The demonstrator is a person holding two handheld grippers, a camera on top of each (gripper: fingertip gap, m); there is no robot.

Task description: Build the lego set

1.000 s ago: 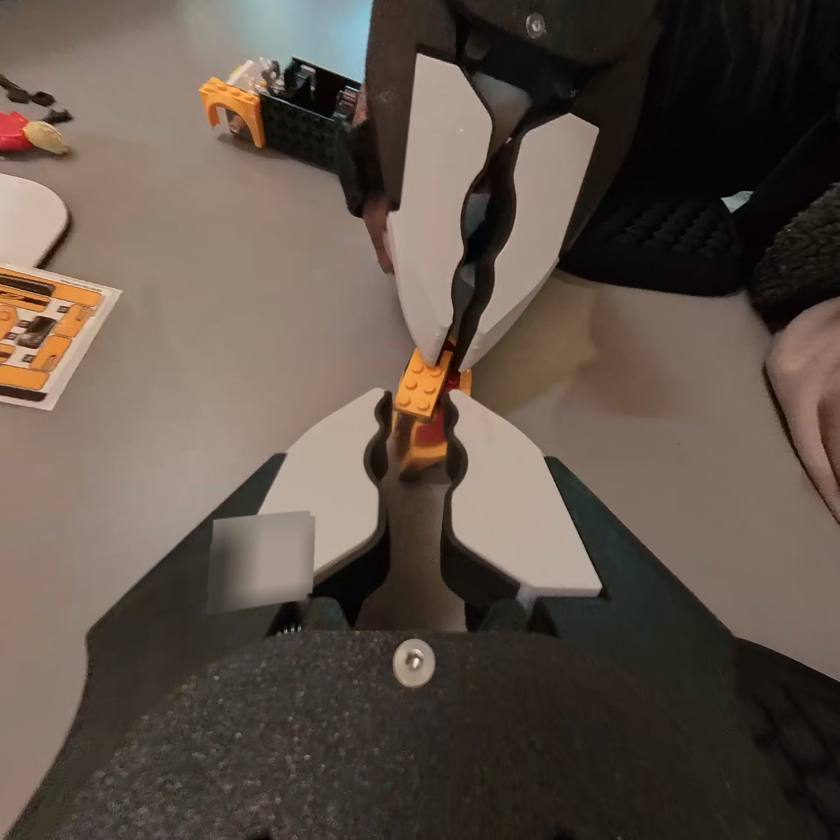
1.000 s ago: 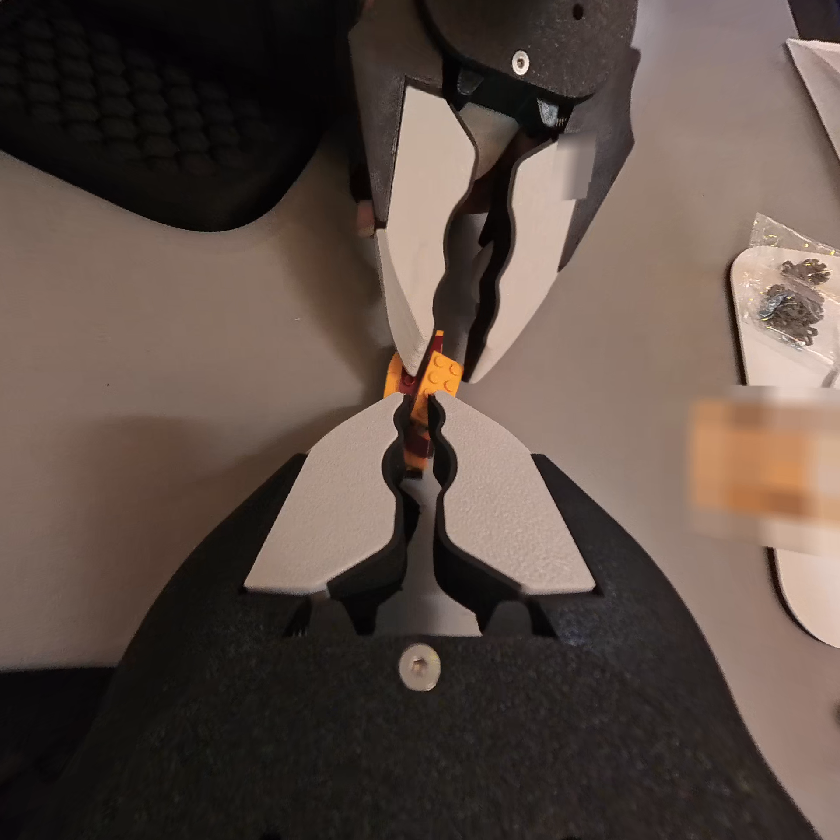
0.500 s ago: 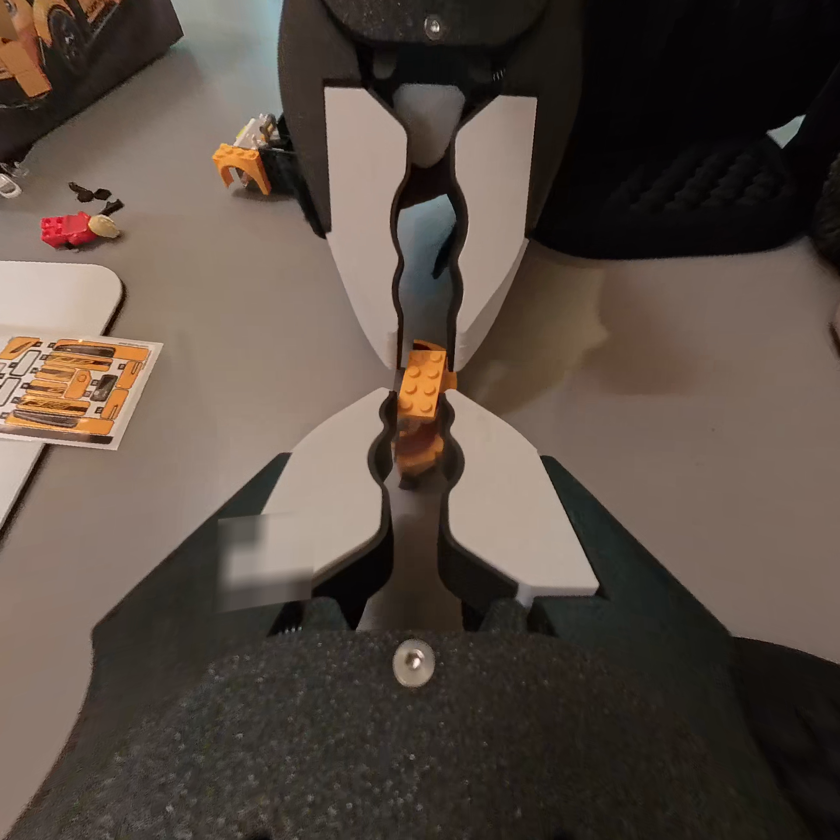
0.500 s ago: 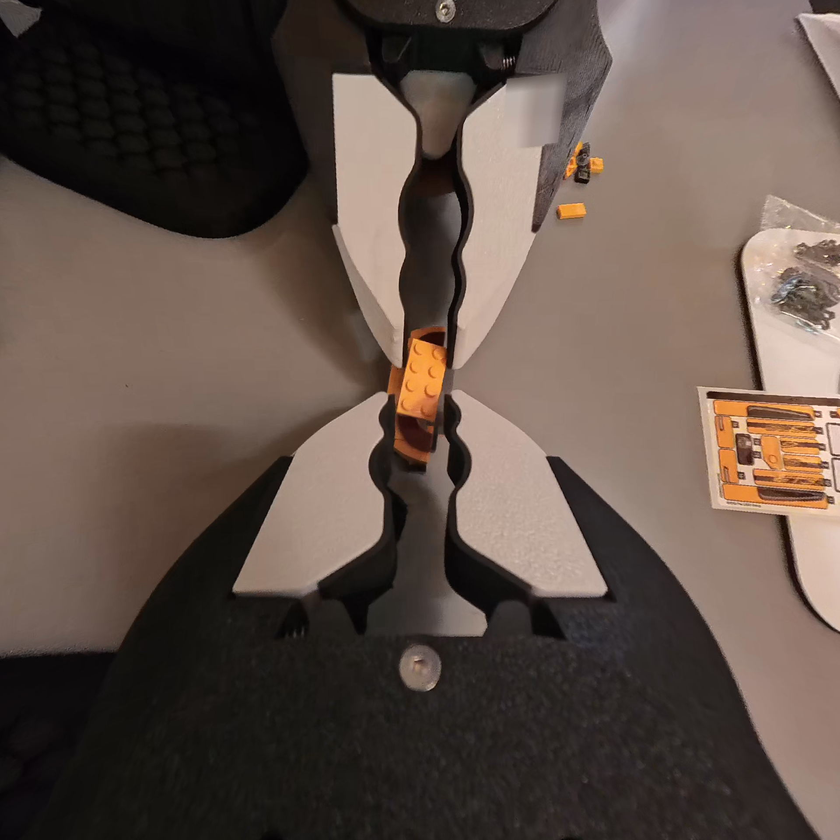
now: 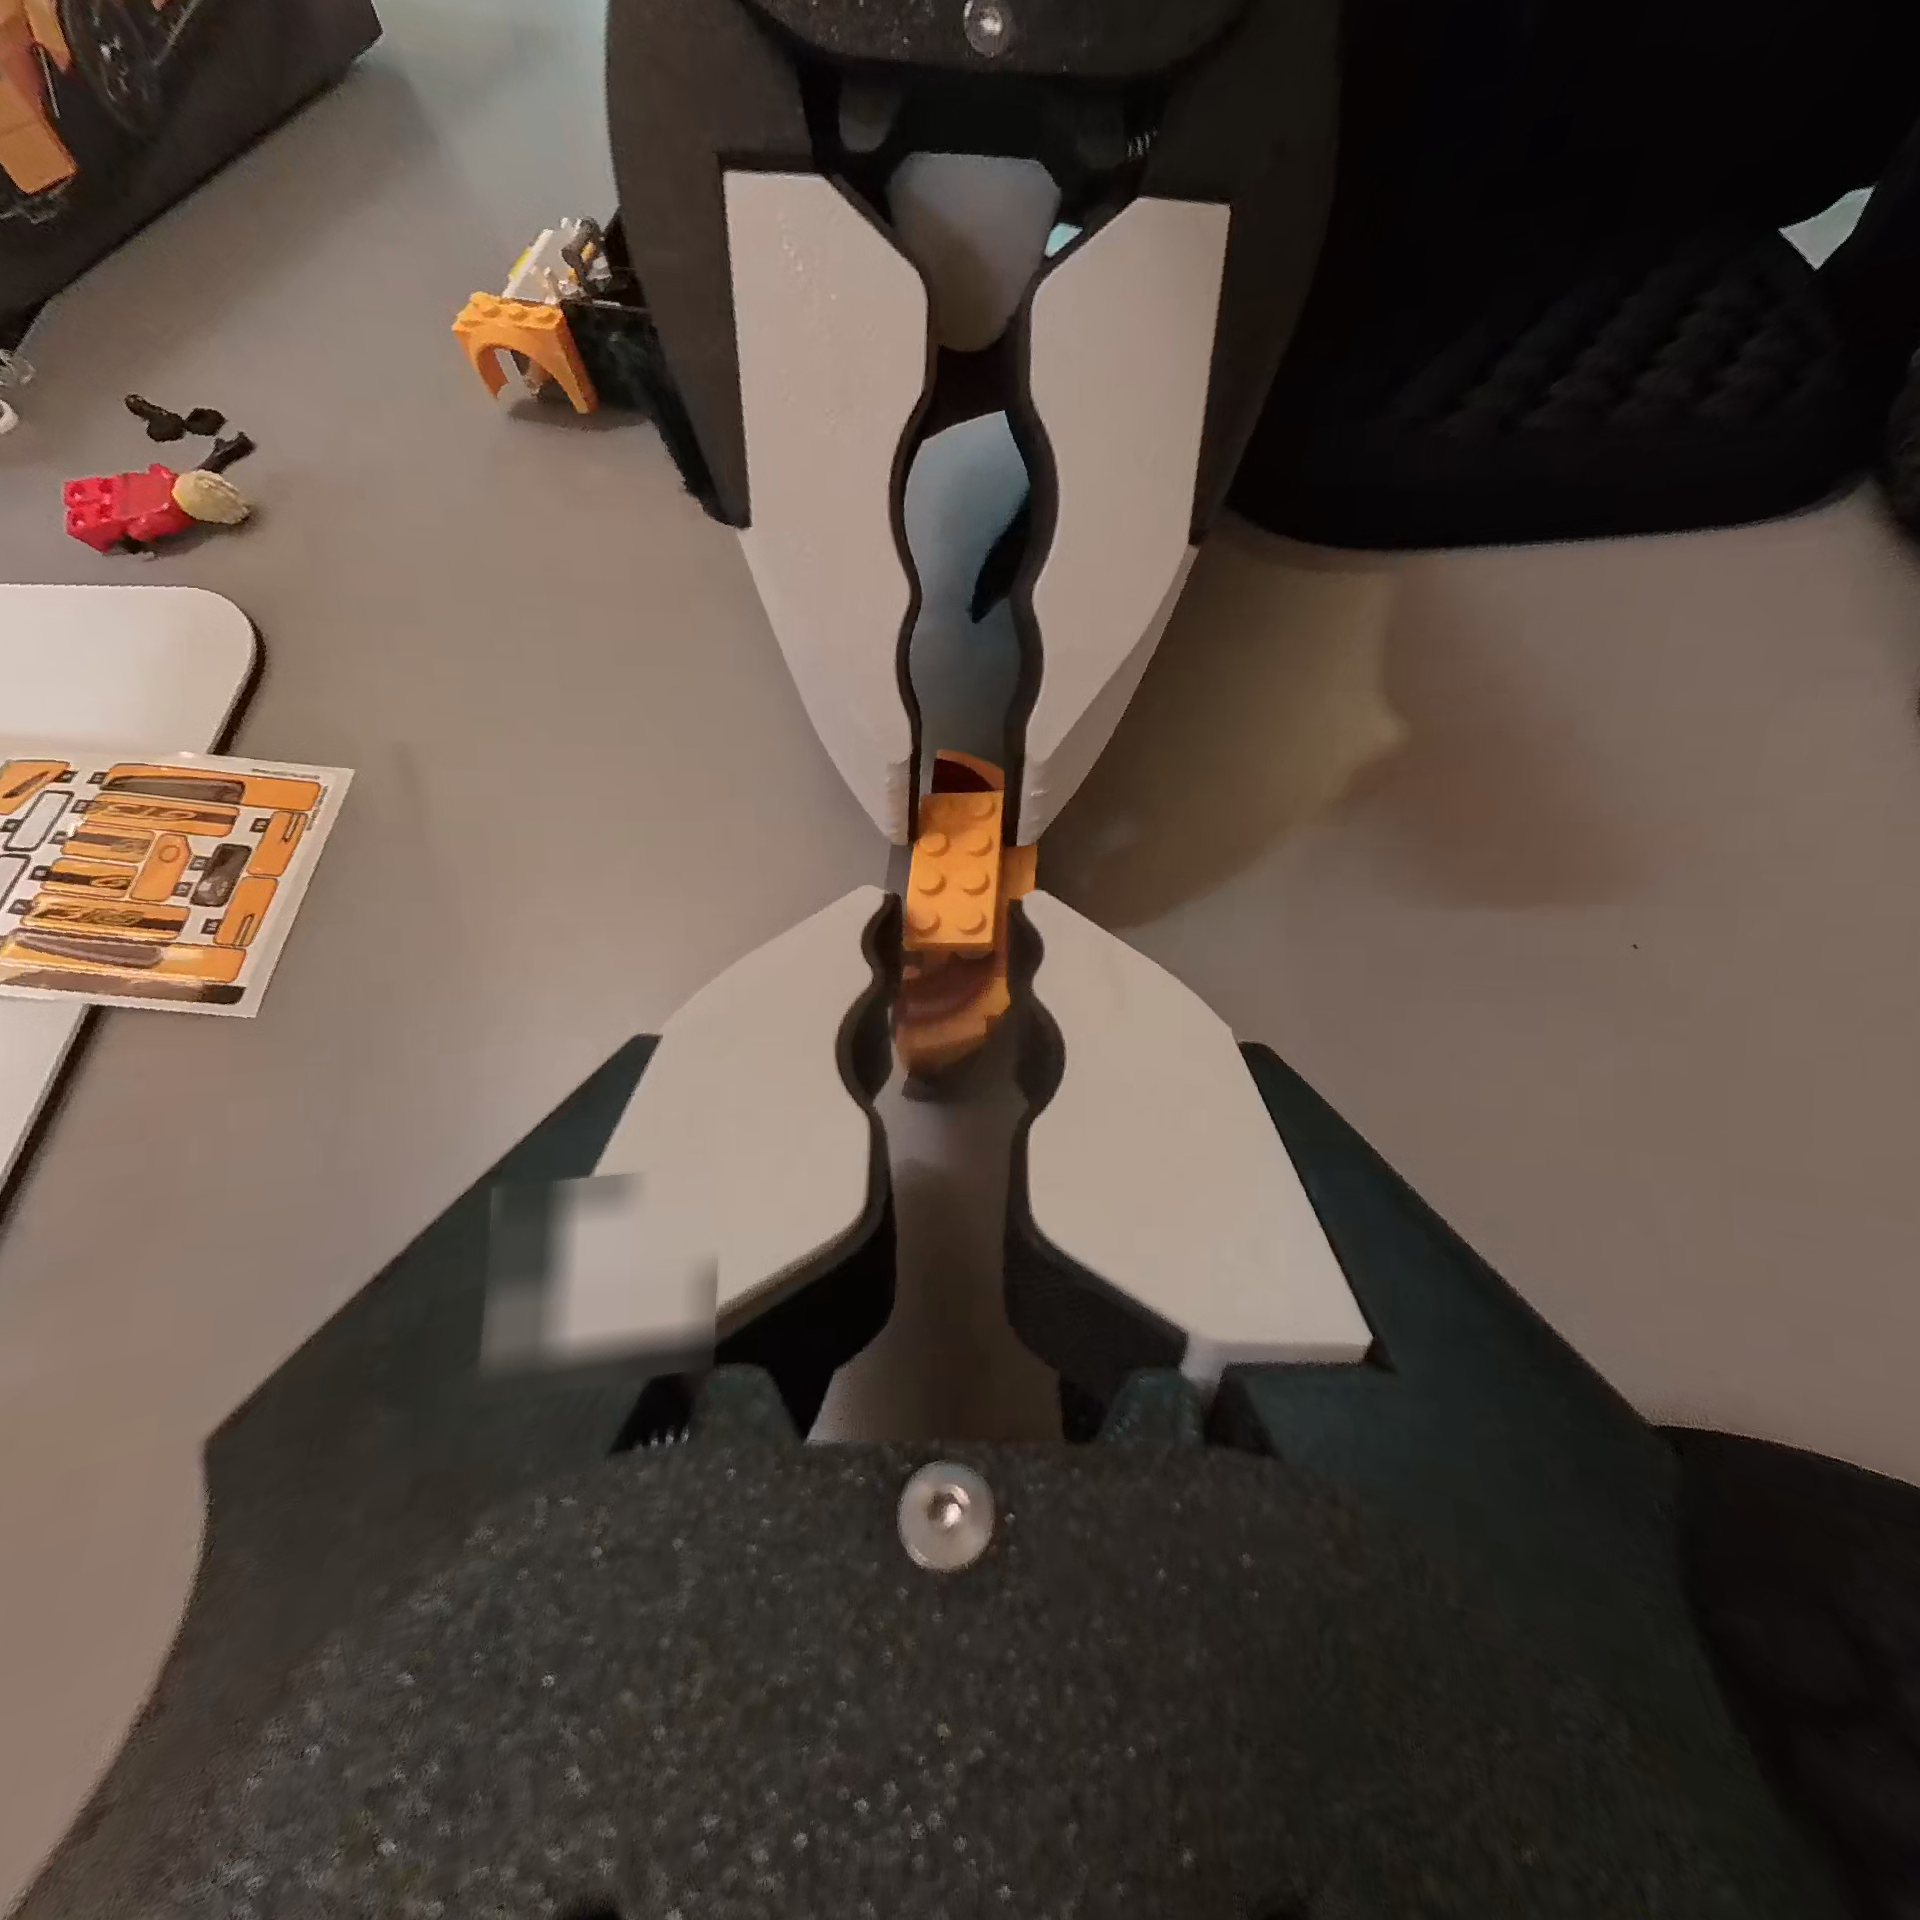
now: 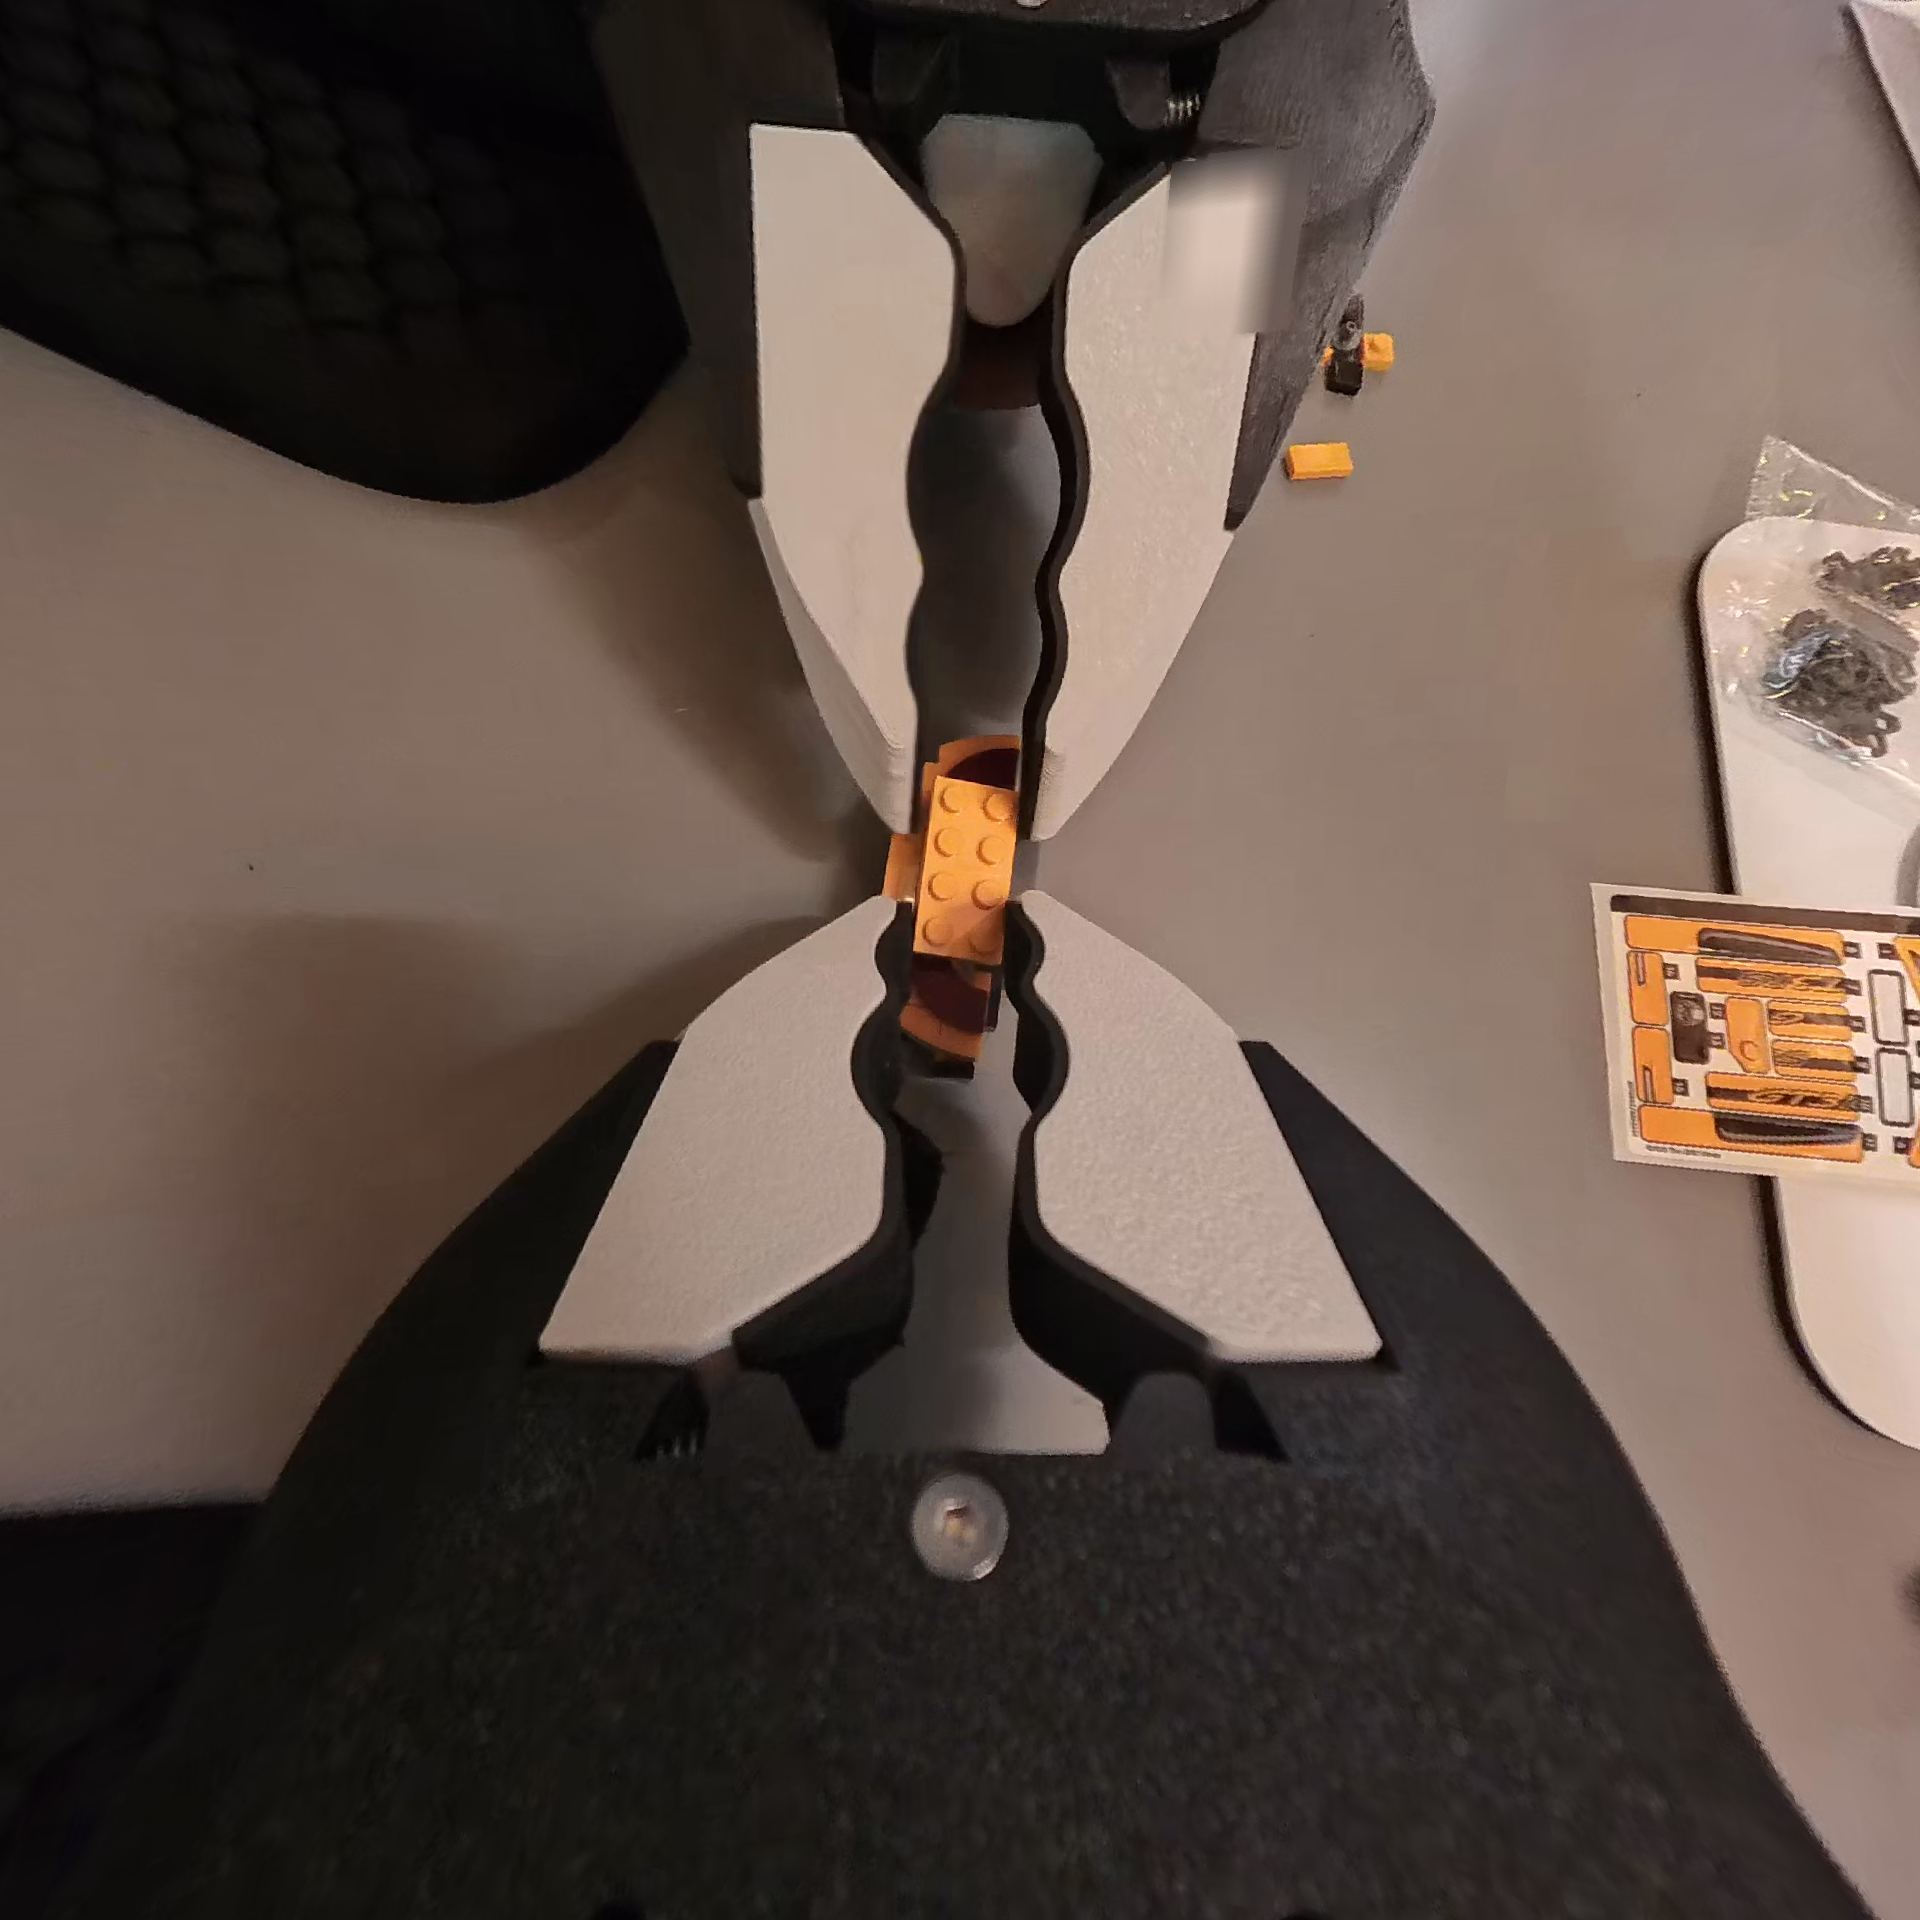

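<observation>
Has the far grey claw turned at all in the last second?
Yes. In the left wrist view, the right claw leaned right a second ago; now it points straight, against the grey table.

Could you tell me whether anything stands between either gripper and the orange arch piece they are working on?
Nothing visible does. The orange arch piece already sits between the fingertips of both the left gripper and the right gripper, which meet tip to tip above the bare grey table.

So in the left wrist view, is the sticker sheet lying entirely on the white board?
No: the sticker sheet lies mostly on the grey table, with only its left part overlapping the white board.
</observation>
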